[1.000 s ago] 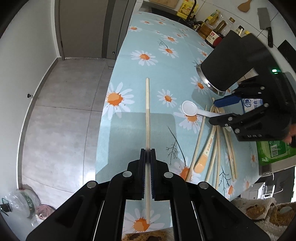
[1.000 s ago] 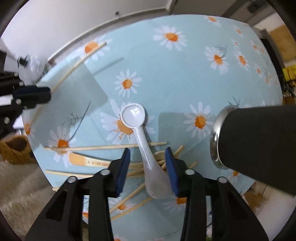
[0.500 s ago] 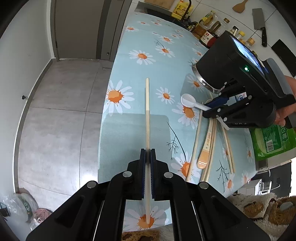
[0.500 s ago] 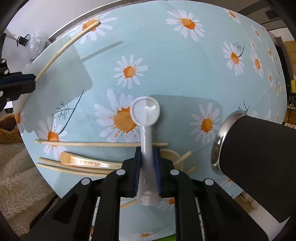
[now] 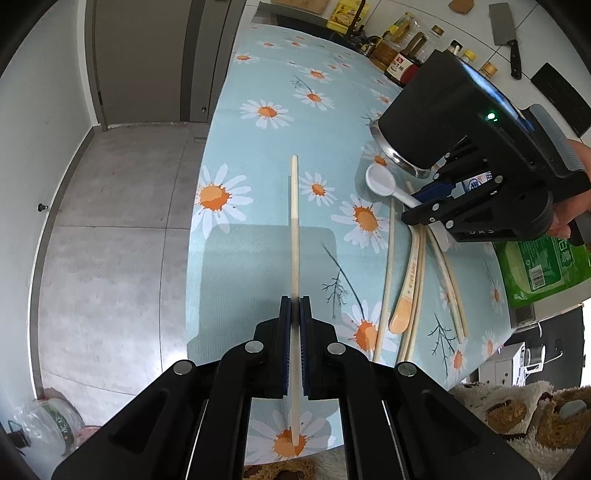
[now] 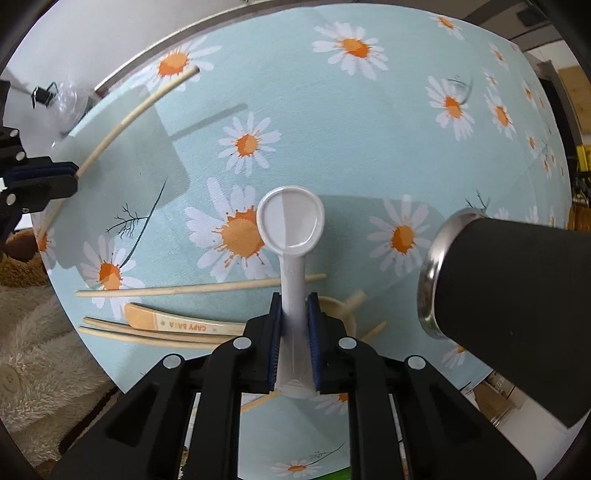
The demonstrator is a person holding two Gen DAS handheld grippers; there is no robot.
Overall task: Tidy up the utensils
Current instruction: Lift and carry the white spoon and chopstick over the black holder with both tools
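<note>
My left gripper (image 5: 294,306) is shut on a pale wooden chopstick (image 5: 294,221), held above the daisy tablecloth (image 5: 258,66) and pointing away from me. My right gripper (image 6: 293,299) is shut on the handle of a white plastic spoon (image 6: 290,221), whose bowl sticks out past the fingertips. In the left wrist view that gripper (image 5: 424,206) holds the spoon (image 5: 380,181) just above a pile of chopsticks (image 5: 386,280) and an orange-tipped spoon (image 5: 406,291). A black cylindrical holder (image 6: 517,295) with a steel rim stands right of the spoon.
A green packet (image 5: 539,262) lies at the table's right edge. Sauce bottles (image 5: 399,55) stand at the far end, with a cleaver (image 5: 506,26) on the wall. Fluffy brown and white fabric (image 5: 517,413) lies below the near edge. Grey floor (image 5: 110,221) lies to the left.
The right gripper's jaws closed on the white spoon's handle and raised it off the chopstick pile. The left gripper kept still with its chopstick.
</note>
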